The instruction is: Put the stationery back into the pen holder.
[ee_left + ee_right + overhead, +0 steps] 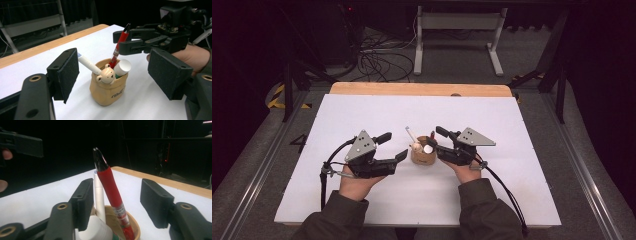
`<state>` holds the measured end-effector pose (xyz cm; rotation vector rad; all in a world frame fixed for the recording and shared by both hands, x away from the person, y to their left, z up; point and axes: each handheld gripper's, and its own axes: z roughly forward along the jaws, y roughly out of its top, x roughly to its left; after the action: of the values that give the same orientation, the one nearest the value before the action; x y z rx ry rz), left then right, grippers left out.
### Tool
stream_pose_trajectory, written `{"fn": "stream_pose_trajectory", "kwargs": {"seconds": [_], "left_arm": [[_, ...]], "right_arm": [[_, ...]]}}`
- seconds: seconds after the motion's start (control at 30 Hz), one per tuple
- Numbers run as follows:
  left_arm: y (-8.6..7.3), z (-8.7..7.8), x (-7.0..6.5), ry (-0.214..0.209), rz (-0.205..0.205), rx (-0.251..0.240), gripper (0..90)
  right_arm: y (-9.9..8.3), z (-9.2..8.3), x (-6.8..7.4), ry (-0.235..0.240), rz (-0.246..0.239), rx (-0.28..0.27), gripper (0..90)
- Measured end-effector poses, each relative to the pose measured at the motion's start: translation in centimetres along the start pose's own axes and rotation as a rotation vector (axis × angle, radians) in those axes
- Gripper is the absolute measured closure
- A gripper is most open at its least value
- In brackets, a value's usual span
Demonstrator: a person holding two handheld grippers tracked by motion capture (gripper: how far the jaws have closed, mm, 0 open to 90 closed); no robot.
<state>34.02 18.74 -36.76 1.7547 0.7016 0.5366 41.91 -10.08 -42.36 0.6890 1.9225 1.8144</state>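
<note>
Forearms entered the high view from below; left gripper (394, 145) stood open beside the pen pot (423, 155), right gripper (437, 136) over it. Left gripper view: pot sat between spread jaws, untouched. Right gripper view: red pen (110, 187) stood loose between parted jaws.

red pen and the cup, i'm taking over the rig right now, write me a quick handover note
Right claw: open, jaws either side of the red pen, pads not pressing on it. The pen stands leaning in the bear pen cup, so it looks just dropped in.
Left claw: open, nothing between the jaws, facing the cup from the other side.
Cup sits mid-table on the white mat; it also holds a white pen and a white-capped item.
Done: red pen in the cup.
Left: probably back the right claw away without knocking the pen.
</note>
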Motion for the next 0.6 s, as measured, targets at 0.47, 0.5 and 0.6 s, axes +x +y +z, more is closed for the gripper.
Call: {"fn": "stream_pose_trajectory", "kwargs": {"seconds": [0.47, 0.5, 0.6], "left_arm": [[-0.2, -0.6, 0.6, 0.016, 0.001, -0.004, 25.1], [-0.2, -0.7, 0.7, 0.02, 0.003, -0.006, 25.0], [-0.2, -1.0, 0.9, 0.023, 0.002, -0.008, 24.6]], "right_arm": [[1.6, -1.7, 0.0, 0.013, -0.012, -0.028, 25.1], [1.7, -1.9, 0.0, 0.011, -0.014, -0.028, 24.4], [2.1, -2.4, 0.1, 0.011, -0.021, -0.037, 22.2]]}}
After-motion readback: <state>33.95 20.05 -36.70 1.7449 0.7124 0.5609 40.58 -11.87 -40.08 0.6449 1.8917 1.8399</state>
